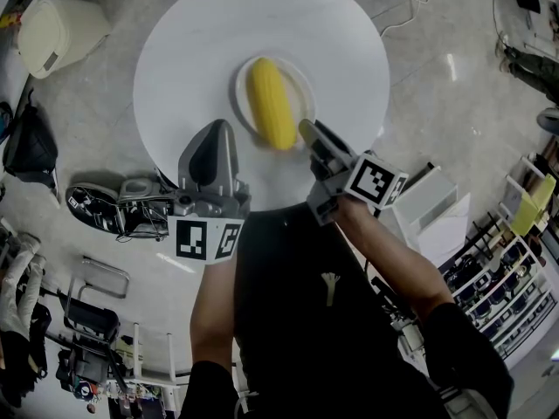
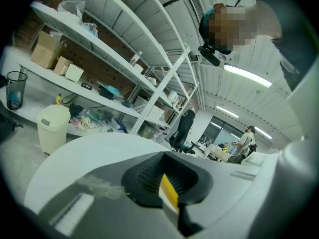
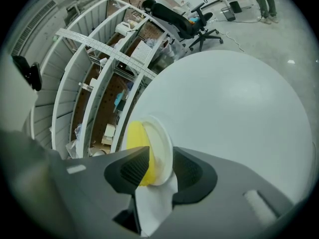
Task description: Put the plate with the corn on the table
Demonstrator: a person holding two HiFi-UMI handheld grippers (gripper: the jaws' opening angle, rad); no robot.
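A round white table [image 1: 192, 51] carries a white plate [image 1: 302, 82] with a yellow corn cob [image 1: 271, 103] lying on it. My right gripper [image 1: 306, 130] is at the plate's near edge. In the right gripper view the plate [image 3: 160, 143] has its rim between the jaws, with the corn [image 3: 133, 136] beside the left pad and white table [image 3: 224, 113] showing in the gap; the pads do not press on it. My left gripper [image 1: 218, 129] hovers at the table's near edge, jaws together and holding nothing.
A cream bin [image 1: 57, 29] stands on the floor left of the table, with shoes [image 1: 113, 208] nearer me. A white box [image 1: 428, 203] sits at the right. Shelving [image 2: 114, 59] fills the left gripper view, and an office chair [image 3: 184, 21] stands beyond the table.
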